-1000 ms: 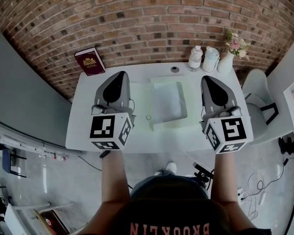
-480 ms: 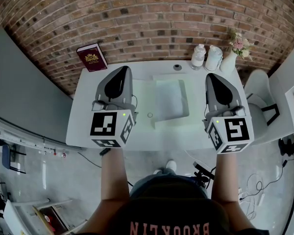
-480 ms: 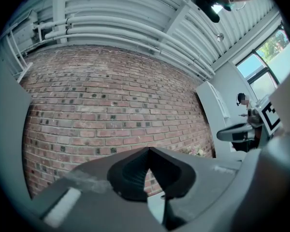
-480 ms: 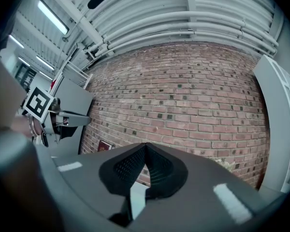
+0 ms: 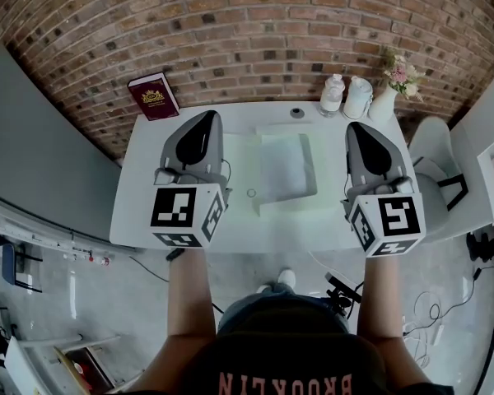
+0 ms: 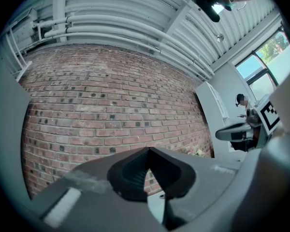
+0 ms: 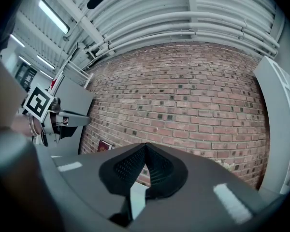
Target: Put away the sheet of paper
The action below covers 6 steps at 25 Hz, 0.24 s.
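Although a full second has gone by, almost nothing has changed: your left gripper [image 5: 204, 120] and right gripper [image 5: 358, 130] hang above the worktop [image 5: 142, 197] in the same places as before, and only the head view has shifted a touch. By my reading the task has not really started, and you are still poised rather than reaching.

Both pairs of fingers are clenched on nothing. In the left gripper view the dark fingers [image 6: 130, 172] meet at their tips, and in the right gripper view the fingers [image 7: 127, 167] do the same. Both pairs are aimed level at the brick wall [image 5: 255, 31], not down at anything.

Your sheet of paper [image 5: 282, 164] lies flat in the middle of the worktop, on a pale green underlay [image 5: 290, 204]. I cannot tell whether that is a folder or a mat. The sheet sits between the two grippers, below the fingers and apart from them, and neither pair touches it. You would have to tip the fingers downward and bring them inward to reach an edge.
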### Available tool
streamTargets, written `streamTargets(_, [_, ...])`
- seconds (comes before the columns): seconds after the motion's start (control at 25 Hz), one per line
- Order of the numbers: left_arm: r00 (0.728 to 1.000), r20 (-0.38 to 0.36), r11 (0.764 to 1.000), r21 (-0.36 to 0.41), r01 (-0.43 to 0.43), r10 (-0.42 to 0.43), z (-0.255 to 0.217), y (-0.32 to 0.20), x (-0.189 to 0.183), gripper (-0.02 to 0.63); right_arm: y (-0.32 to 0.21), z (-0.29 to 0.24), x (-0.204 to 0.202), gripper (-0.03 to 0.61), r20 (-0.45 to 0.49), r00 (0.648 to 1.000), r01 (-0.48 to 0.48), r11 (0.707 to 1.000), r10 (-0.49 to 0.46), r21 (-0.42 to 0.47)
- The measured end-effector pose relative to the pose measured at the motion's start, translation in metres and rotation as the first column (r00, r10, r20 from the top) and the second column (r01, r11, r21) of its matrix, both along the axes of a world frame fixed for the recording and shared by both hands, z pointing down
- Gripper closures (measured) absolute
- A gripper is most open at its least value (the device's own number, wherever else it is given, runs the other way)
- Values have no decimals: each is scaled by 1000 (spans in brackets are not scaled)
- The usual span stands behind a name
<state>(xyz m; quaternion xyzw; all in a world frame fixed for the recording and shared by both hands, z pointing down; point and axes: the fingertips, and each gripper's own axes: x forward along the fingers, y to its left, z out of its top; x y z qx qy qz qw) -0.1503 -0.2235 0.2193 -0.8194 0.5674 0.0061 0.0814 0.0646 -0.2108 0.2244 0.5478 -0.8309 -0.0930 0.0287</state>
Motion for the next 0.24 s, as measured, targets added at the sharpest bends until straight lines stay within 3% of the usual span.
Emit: streamTargets(0.24, [1000, 1, 1000, 8, -3, 3, -5, 2, -1, 615, 1, -3, -3, 581, -4, 1000, 3, 1000, -3, 10])
